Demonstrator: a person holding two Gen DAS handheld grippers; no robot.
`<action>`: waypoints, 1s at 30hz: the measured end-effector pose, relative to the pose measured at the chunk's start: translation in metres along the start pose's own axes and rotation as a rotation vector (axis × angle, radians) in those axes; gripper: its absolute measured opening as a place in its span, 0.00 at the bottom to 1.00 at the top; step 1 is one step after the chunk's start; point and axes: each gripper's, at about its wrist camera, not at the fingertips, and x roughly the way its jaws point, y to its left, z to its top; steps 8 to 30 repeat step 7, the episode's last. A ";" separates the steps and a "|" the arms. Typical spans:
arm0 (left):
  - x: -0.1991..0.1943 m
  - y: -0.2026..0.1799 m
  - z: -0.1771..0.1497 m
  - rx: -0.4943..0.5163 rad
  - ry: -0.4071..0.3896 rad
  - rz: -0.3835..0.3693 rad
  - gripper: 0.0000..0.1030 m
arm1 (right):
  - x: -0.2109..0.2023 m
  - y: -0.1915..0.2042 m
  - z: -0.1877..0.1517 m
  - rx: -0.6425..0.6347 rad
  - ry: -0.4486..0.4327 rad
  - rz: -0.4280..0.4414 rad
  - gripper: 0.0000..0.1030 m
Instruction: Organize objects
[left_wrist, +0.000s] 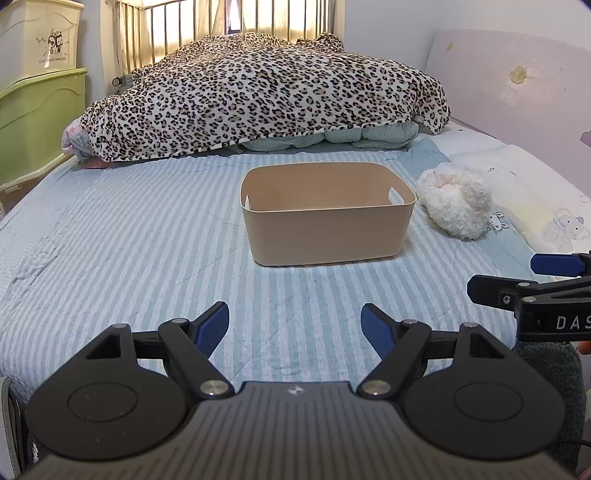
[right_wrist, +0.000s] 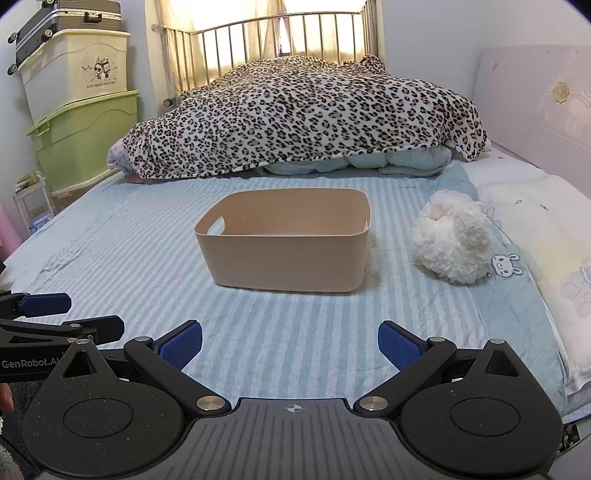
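A beige plastic bin (left_wrist: 325, 236) with side handle slots stands on the blue striped bedsheet (left_wrist: 147, 258); what I see of its inside is empty. It also shows in the right wrist view (right_wrist: 284, 258). A fluffy white plush item (left_wrist: 456, 201) lies to the bin's right, also in the right wrist view (right_wrist: 452, 242). My left gripper (left_wrist: 295, 325) is open and empty, well short of the bin. My right gripper (right_wrist: 290, 345) is open and empty, also short of the bin. Each gripper shows at the edge of the other's view.
A leopard-print blanket (left_wrist: 266, 92) is heaped at the far end of the bed. A white pillow (right_wrist: 546, 236) lies along the pink headboard (left_wrist: 517, 81) on the right. Stacked storage boxes (right_wrist: 81, 110) stand at the left, beyond the bed's edge.
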 end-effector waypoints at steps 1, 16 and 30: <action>0.000 -0.001 0.000 0.000 0.000 -0.001 0.77 | 0.000 0.000 0.000 0.000 0.000 0.000 1.00; -0.002 -0.005 0.000 0.010 -0.003 -0.009 0.78 | 0.001 -0.001 -0.002 0.004 0.009 -0.005 1.00; -0.002 -0.005 0.000 0.010 -0.003 -0.009 0.78 | 0.001 -0.001 -0.002 0.004 0.009 -0.005 1.00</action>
